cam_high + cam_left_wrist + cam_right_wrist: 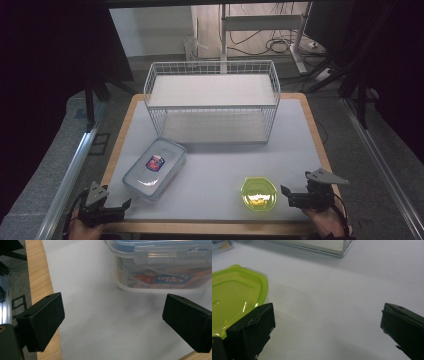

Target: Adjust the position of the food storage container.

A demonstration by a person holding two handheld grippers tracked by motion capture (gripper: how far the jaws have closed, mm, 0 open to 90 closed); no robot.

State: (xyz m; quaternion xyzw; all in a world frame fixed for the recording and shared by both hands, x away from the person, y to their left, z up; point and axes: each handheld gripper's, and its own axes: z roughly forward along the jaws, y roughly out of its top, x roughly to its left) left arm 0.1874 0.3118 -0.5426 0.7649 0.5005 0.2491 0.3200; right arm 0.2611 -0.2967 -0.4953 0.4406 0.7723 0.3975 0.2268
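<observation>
Both grippers spread and empty: left gripper (117, 210) has the clear lidded container (155, 168) at one o'clock; right gripper (289, 196) has the green lidded container (259, 194) at nine o'clock.

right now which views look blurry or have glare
High view: sharp enough, dark edges, glare on the green lid. Left gripper view: clear box soft, the white mat hazy. Right gripper view: green lid blurred, with bright streaks.

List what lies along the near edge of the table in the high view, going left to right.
left gripper → clear lidded container → green container → right gripper
</observation>
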